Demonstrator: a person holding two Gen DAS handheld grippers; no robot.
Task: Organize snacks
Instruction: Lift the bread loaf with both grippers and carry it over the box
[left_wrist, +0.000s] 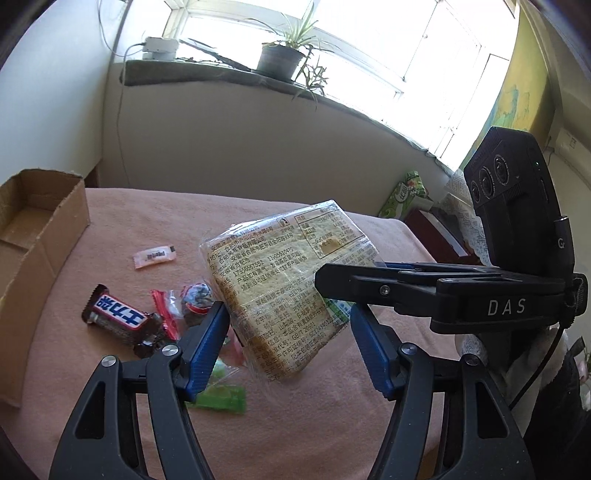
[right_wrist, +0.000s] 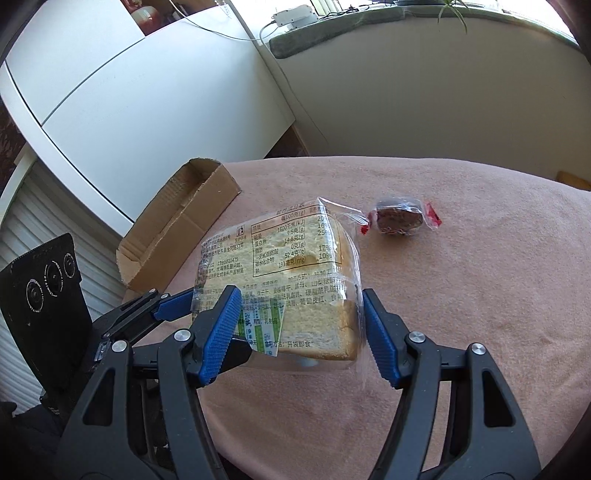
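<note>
We see the bread packet (left_wrist: 280, 280) held off the pink-covered counter (left_wrist: 314, 424), printed label up, with both tools reaching in from opposite sides. The right tongs (right_wrist: 299, 332) straddle its near end, pads pressed to the clear wrapper, grasping it. The left tongs (left_wrist: 288, 332) also bracket the packet (spread wide, pads at its edges), but we cannot tell whether they pinch it. On the counter, to the left of the packet, lie a chocolate bar (left_wrist: 118, 314), a small white sweet (left_wrist: 154, 254) and a green wrapper (left_wrist: 221, 398). A cardboard box (left_wrist: 37, 236) sits at the counter's left edge.
</note>
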